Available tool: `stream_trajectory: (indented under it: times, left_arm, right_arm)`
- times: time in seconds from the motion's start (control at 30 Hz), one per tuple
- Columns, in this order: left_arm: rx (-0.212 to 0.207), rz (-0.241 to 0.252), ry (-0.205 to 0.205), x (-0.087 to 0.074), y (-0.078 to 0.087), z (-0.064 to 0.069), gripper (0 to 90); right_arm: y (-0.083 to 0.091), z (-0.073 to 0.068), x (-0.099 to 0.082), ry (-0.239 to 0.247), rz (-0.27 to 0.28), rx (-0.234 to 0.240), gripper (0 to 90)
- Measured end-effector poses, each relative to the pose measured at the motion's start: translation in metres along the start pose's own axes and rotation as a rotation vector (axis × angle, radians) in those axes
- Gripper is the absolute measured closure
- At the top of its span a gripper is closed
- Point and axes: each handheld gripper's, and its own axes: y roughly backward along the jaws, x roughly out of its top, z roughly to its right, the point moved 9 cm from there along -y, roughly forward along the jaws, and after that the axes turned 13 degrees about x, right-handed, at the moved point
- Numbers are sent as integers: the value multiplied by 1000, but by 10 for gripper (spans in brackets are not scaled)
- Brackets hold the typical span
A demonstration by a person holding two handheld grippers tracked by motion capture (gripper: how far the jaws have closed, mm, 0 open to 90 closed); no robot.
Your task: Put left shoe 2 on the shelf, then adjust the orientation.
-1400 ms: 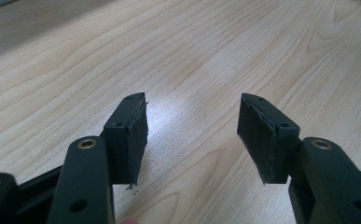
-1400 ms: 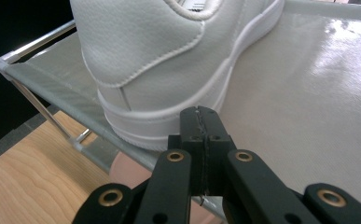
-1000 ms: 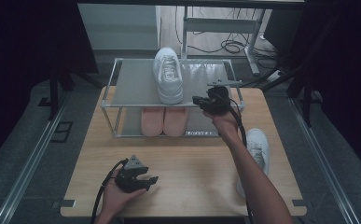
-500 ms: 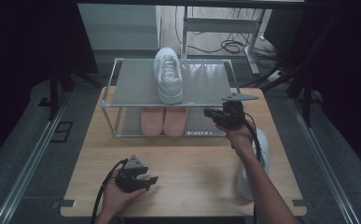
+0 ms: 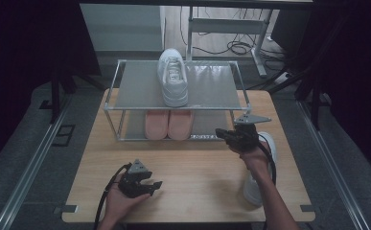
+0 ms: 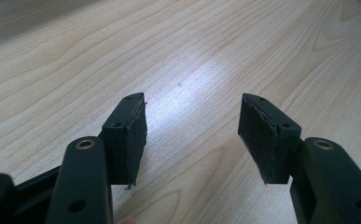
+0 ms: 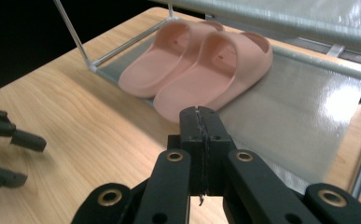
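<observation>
A metal shoe rack (image 5: 125, 96) stands at the back of the wooden table (image 5: 197, 172). One white sneaker (image 5: 173, 76) lies on its top shelf, and a pair of pink slippers (image 5: 168, 123) (image 7: 201, 65) sits on the lower shelf. A second white sneaker (image 5: 262, 179) lies on the table at the right, partly under the right forearm. My right gripper (image 5: 220, 132) (image 7: 200, 123) hovers in front of the rack's right end, shut with nothing between its jaws, pointing at the slippers. My left gripper (image 5: 155, 188) (image 6: 192, 121) rests open and unladen near the front left.
The rack's thin metal posts (image 7: 73, 35) and lower shelf sheet (image 7: 290, 102) lie just ahead of the right gripper. The left gripper (image 7: 5, 154) shows far off at the left of the right gripper view. Dark floor and cables surround the table.
My right gripper has come down from the rack's top shelf, toward the person and to the right, and now sits low before the rack's right end. The left gripper stayed still.
</observation>
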Motion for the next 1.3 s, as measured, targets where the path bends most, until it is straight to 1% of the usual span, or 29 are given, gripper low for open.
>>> stream_trajectory:
  times: [0.2, 0.47, 0.5, 0.67, 0.8, 0.9, 1.07, 1.3]
  left_arm:
    - [0, -4, -6, 0, -1, 1, 422]
    - [3, -7, -6, -1, -1, 1, 423]
    - [3, -6, -9, -1, -1, 0, 423]
    - [6, 1, -2, 0, 1, 0, 424]
    - [5, -5, -6, -1, 0, 1, 424]
    - [3, -10, -12, -1, -1, 2, 424]
    - [2, -10, -15, -1, -1, 3, 424]
    - [6, -12, -16, -1, -1, 2, 425]
  right_arm:
    - [7, 0, -16, -18, 11, -4, 895]
    - [16, -4, -33, -7, -12, -23, 894]
    - [18, -6, -35, -6, -12, -20, 894]
    - [28, -13, -46, 4, -35, -47, 894]
    - [38, -21, -57, -1, -39, -47, 894]
    - [42, -24, -66, -11, -46, -43, 894]
    - [50, -28, -82, -24, -66, -54, 894]
    - [59, -40, -100, -20, -102, -76, 894]
